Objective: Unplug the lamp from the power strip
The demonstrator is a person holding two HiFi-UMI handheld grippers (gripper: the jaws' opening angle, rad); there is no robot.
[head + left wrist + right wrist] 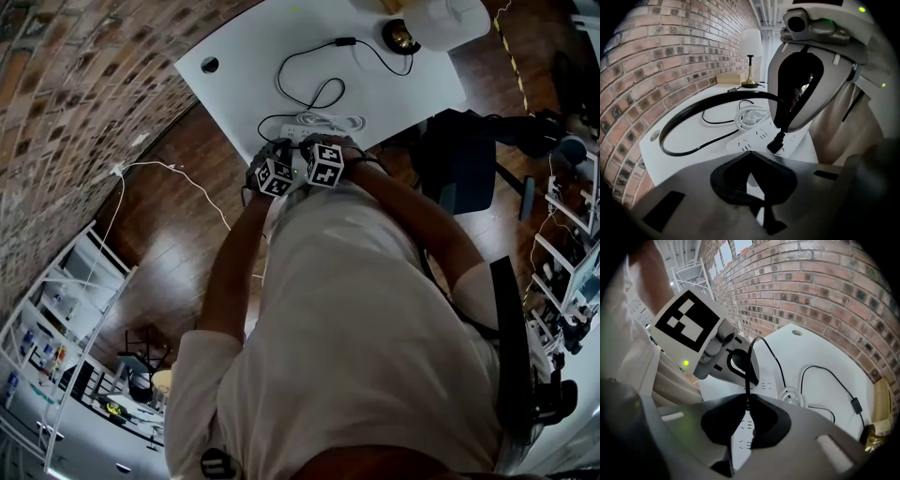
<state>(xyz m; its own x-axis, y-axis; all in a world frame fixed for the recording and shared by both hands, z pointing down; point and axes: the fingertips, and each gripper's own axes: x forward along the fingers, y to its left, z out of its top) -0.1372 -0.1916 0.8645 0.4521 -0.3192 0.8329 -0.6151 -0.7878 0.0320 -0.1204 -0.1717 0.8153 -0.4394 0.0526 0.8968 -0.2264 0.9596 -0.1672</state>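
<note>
White table [234, 52], head view: the lamp [441, 21] stands at the far edge, and its black cord [309, 94] loops back to the power strip [302, 134] at the near edge. The left gripper [278, 169] and right gripper [323, 157] sit there side by side, both patterned with black-and-white squares.

Left gripper view: jaws pressed together, empty. The plug [777, 141] is seated in the strip.

Right gripper view: jaws pinch the black cord just above the strip.

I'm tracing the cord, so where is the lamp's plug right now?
In the left gripper view, the black plug stands in the white power strip near the table's front edge, directly under the right claw.
</note>
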